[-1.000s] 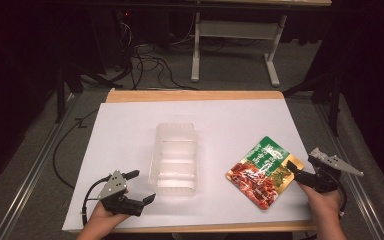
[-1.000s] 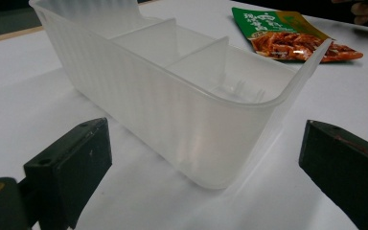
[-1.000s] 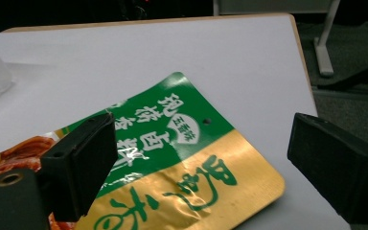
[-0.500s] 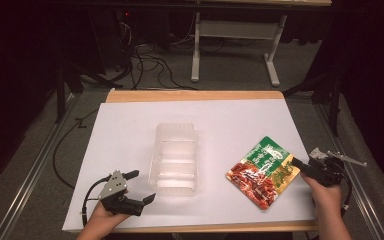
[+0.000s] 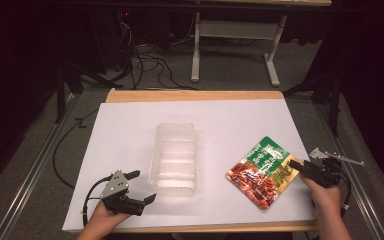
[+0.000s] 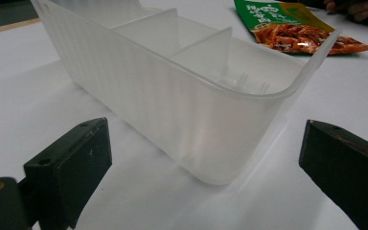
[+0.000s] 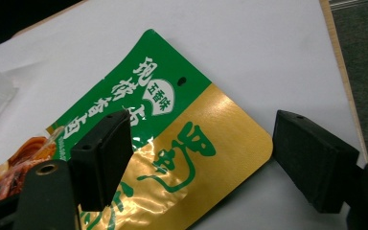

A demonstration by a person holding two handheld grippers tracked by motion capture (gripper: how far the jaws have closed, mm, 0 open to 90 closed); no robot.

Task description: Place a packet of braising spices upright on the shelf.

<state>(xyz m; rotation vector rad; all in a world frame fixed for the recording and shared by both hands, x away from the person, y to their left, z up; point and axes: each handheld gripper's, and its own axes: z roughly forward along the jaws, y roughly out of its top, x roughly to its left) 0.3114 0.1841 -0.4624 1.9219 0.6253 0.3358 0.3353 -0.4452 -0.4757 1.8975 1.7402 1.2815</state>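
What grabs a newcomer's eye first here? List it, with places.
The brightly printed green, gold and red food pouch lies flat on the white table at its right side, the only strong colour there. The right hand-held gripper sits at its right edge, jaws open over the gold corner. In the middle stands a clear plastic container with dividers, empty, and the left hand-held gripper waits open at its near left corner.

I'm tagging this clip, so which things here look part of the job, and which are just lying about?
Likely in the job:
snack pouch, between the open jaws of the right gripper
clear divided tray, faced by the open left gripper

Lying about:
cables on the floor
white frame behind the table
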